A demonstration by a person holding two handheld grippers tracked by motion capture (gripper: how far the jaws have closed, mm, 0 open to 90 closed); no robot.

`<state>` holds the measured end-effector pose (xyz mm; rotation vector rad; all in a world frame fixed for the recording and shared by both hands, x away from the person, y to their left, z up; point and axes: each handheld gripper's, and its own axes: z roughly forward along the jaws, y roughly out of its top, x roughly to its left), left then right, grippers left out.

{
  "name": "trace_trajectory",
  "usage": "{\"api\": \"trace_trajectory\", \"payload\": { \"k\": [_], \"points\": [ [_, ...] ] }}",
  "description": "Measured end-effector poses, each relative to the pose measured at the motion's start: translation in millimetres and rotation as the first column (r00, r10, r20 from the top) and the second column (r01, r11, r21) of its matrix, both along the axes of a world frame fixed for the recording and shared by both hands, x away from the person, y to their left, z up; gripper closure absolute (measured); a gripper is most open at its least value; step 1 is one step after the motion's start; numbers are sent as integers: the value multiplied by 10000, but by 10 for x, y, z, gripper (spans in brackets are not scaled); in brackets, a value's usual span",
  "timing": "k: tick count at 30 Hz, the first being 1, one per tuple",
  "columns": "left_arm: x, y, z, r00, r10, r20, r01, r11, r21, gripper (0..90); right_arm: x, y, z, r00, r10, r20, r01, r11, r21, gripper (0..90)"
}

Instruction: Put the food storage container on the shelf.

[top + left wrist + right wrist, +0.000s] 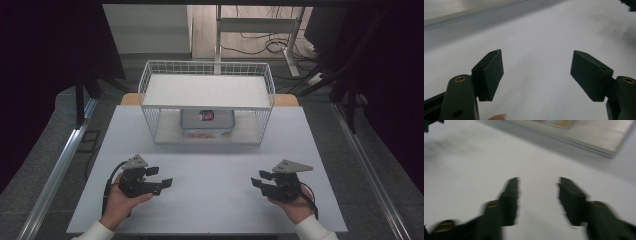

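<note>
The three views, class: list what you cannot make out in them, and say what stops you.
- Container under the wire rack's shelf, high view: label too small, shelf hides its back.
- Right gripper, its own view: open, but motion blur smears the jaws.
- Left gripper, its own view: bottom edge crops the hand.

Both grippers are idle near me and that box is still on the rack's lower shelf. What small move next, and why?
Probably ease the right gripper forward toward the box on the wire rack's lower shelf. Its jaws stand open and empty over bare table, and the shelf front looks unobstructed. The left gripper is open too.
</note>
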<state>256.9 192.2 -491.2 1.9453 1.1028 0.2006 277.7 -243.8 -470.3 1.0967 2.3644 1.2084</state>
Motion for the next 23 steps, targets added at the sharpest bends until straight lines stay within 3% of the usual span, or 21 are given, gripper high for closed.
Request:
{"api": "trace_trajectory", "payload": {
  "k": [1,3,10,23],
  "points": [
    [0,0,0,10000,0,0,0,10000,0,254,0,0,0,10000,0,0,0,10000,0,456],
    [-18,-38,-1,9998,-2,173,-1,9999,158,254,-55,-125,-7,9994,-346,-44,347,9989,306,349],
    [-70,-76,12,9993,-26,375,12,9993,372,249,-46,-198,-50,9996,-282,-29,282,9995,110,296],
    [-47,-35,-13,9994,40,330,-53,9992,392,240,-29,-218,-78,9985,-534,81,534,9985,-122,204]
  ]
}}
